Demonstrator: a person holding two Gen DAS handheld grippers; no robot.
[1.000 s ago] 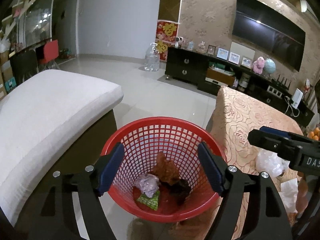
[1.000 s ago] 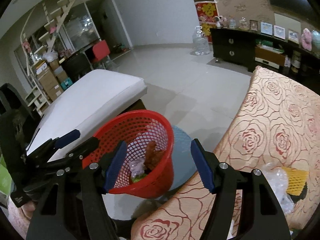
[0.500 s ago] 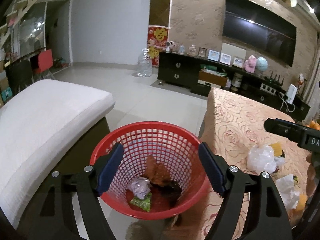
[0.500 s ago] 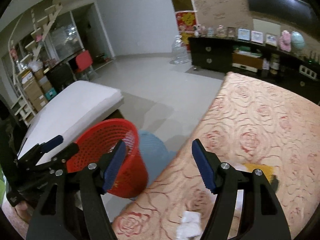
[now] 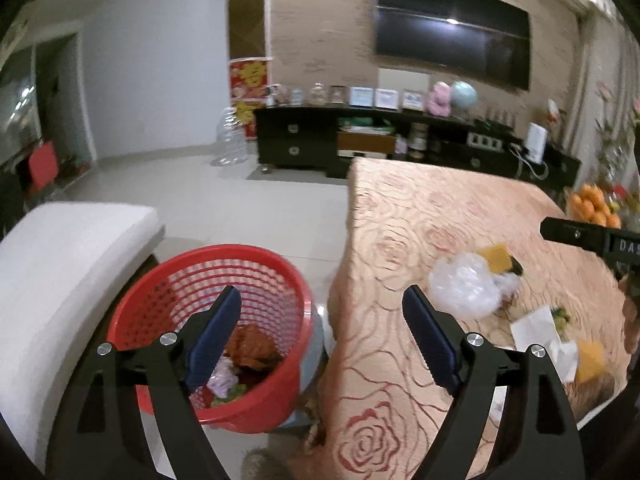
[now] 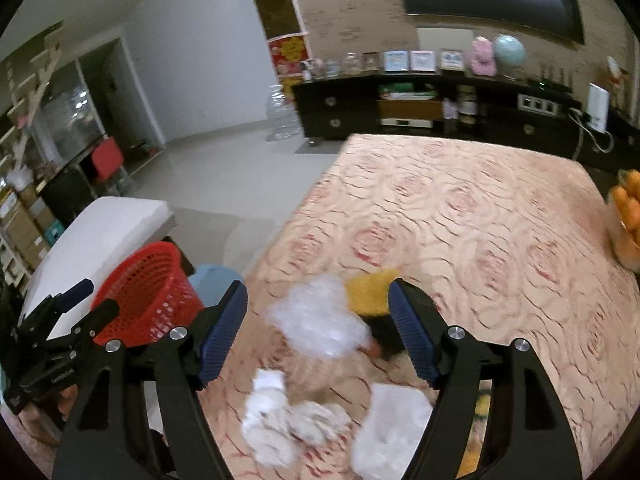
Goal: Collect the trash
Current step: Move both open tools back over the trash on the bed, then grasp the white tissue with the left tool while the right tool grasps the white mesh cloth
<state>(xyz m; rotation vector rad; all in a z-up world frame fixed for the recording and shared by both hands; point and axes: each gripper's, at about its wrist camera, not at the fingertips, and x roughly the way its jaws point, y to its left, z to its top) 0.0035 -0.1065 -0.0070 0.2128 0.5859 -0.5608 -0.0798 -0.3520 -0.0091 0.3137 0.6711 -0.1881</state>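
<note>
While both tongs are spreading with nothing between their pads, the left tongs hang over the rim of the red plastic mesh basket, which holds crumpled scraps and stands on the floor beside the rose-patterned tabletop. The right tongs hover above the trash: white crumpled tissues nearest, a clear crinkled plastic bag at twelve o'clock, yellow foam netting beyond at one o'clock.

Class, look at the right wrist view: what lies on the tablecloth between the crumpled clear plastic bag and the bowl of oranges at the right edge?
Right beside the clear plastic bag lies a yellow foam net; from there to the bowl of oranges the tablecloth is bare. The right wrist view shows this.
</note>
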